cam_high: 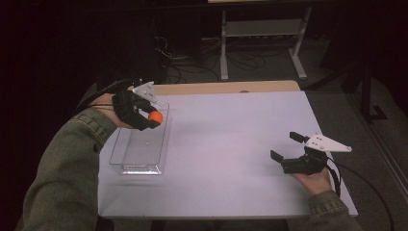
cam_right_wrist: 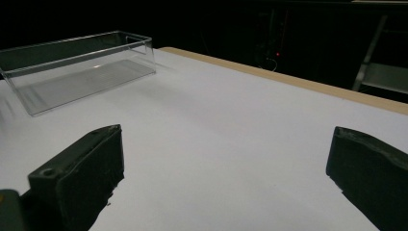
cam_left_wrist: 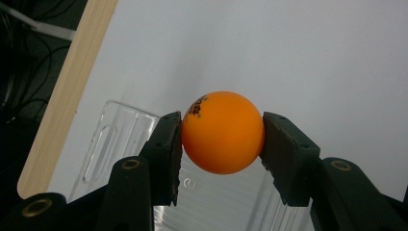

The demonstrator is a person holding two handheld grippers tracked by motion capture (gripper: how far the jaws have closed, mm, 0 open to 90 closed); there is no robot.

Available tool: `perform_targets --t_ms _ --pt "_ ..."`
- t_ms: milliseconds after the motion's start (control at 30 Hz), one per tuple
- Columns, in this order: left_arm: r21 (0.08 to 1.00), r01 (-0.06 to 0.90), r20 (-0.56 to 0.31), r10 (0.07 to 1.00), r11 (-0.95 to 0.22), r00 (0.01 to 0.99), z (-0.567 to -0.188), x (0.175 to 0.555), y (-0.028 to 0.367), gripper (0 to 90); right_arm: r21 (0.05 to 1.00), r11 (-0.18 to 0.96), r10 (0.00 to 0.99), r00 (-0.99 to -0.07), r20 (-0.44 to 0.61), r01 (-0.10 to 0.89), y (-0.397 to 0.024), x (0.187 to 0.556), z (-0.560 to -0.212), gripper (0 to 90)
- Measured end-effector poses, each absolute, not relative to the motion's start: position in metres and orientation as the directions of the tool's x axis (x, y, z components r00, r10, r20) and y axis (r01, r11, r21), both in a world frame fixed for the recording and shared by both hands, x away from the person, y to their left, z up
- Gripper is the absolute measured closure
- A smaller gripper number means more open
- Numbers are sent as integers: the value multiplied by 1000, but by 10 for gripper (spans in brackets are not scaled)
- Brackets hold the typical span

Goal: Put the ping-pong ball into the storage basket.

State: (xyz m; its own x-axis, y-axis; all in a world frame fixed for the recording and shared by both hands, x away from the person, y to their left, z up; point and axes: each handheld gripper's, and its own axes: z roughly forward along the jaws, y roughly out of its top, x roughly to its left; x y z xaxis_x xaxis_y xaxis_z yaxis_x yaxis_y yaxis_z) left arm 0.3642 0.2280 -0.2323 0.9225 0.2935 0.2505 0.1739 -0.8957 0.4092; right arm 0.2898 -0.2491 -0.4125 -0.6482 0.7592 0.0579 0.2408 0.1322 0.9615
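Your left gripper [cam_high: 153, 117] has its 2 jaws pinching the orange ball [cam_left_wrist: 223, 132], 1 pad pressed on each side of it at its widest part. The ball sits between the jaw tips, with about half of it standing out past them, its dark printed mark turned toward the left jaw. Below and beyond the jaws lies the clear plastic tray [cam_high: 126, 166] on the white table [cam_high: 231, 139]; the ball hangs above the tray's far end. Your right gripper [cam_high: 288, 148] rests well apart from the tray, its 2 jaws spread wide with bare table between them.
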Motion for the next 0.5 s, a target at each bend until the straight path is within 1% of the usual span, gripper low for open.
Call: perform_targets --t_ms 500 --pt "363 206 227 300 -909 927 -233 360 241 506 962 131 760 -647 58 241 -250 290 -412 0"
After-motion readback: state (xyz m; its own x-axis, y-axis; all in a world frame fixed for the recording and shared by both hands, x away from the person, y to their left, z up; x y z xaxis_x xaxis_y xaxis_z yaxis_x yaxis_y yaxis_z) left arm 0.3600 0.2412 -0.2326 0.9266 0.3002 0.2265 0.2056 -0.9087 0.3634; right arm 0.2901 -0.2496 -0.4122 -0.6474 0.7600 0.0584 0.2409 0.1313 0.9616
